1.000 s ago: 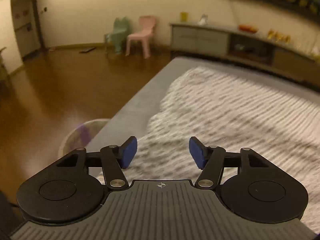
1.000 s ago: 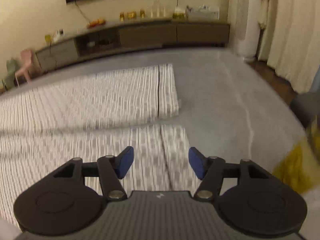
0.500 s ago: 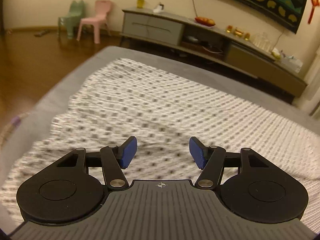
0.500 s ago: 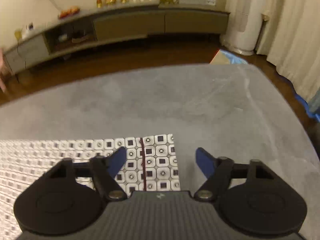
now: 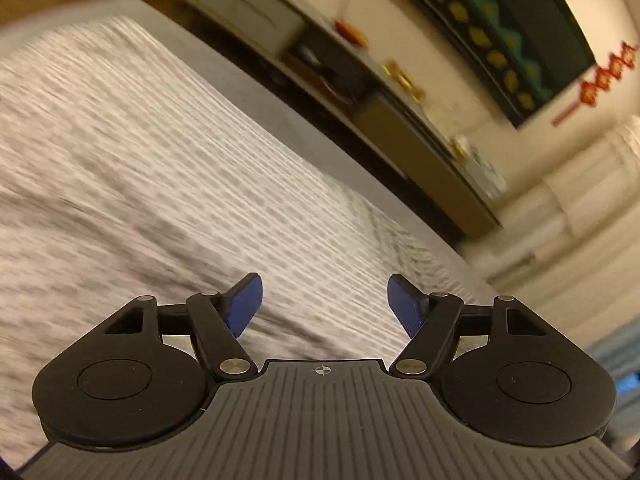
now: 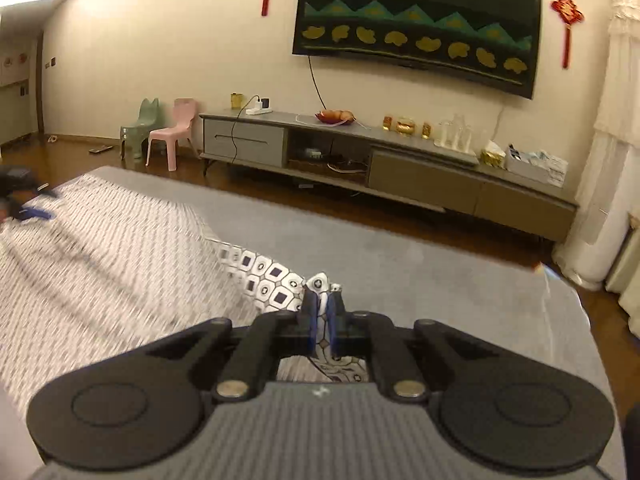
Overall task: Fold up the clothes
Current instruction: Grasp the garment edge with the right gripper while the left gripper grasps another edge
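A white garment with a small dark square pattern (image 5: 160,168) lies spread on the grey bed (image 6: 420,272). My left gripper (image 5: 322,300) is open and empty, low over the cloth, with blurred fabric between its blue pads. My right gripper (image 6: 323,312) is shut on a corner of the patterned garment (image 6: 272,276) and holds it lifted off the bed. The rest of the garment (image 6: 100,256) stretches away to the left. The left gripper (image 6: 24,204) shows small at the far left edge of the right wrist view.
A long low TV cabinet (image 6: 384,164) stands against the wall beyond the bed, with a wall screen (image 6: 416,24) above it. Two small plastic chairs (image 6: 160,132) stand on the wooden floor at the left. White curtains (image 6: 612,140) hang at the right.
My right gripper has shut on the garment's corner and raised it. My left gripper has swung to the right over the cloth and stays open.
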The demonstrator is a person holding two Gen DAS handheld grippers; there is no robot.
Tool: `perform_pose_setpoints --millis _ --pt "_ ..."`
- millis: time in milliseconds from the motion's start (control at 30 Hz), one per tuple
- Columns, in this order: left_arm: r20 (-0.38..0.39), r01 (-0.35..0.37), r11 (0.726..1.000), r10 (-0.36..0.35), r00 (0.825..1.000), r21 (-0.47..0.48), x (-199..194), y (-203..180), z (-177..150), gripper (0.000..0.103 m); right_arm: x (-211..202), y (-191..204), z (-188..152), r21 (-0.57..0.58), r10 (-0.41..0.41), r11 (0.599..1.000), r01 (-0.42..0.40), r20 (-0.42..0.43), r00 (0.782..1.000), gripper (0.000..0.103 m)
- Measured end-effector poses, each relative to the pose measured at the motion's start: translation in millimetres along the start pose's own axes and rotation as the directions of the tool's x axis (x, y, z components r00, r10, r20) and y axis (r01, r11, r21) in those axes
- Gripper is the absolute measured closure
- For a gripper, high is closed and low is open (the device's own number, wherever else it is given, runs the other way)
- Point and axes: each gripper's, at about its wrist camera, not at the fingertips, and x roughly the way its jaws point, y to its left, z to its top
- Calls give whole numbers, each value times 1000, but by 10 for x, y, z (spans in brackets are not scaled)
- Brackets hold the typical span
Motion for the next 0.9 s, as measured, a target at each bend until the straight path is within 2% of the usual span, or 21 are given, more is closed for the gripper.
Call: perform_pose_setpoints --millis 100,200,400,667,733,800,833,867,900 --pt "-33 -5 1000 4 999 -18 398 -247 -49 46 -115 -3 -283 53 -22 998 25 -40 999 97" --pt "-35 -29 999 28 999 -39 638 -384 -50 46 -273 12 -349 46 -33 998 33 -17 999 97" --pt "-14 -49 992 47 999 -116 635 -191 10 44 -556 -115 -340 119 -40 992 39 4 999 97" --pt "11 -72 973 76 997 -218 632 66 91 43 -539 -278 -303 153 -30 988 28 14 999 97" --pt "16 -67 977 72 997 -202 592 21 129 44 -576 -285 -330 138 -11 990 8 22 1000 97" --pt "21 -63 980 68 997 -186 552 -24 167 50 -598 -286 -357 105 5 994 -8 24 1000 97" --pt "23 -60 982 65 998 -179 532 -47 186 65 -608 -285 -371 88 13 996 -15 25 1000 97" --pt "26 -58 984 63 998 -171 513 -69 205 96 -619 -285 -384 71 21 997 -22 25 999 97" --pt "28 -56 985 61 998 -163 493 -92 224 103 -616 -278 -391 56 20 998 -21 22 1000 97"
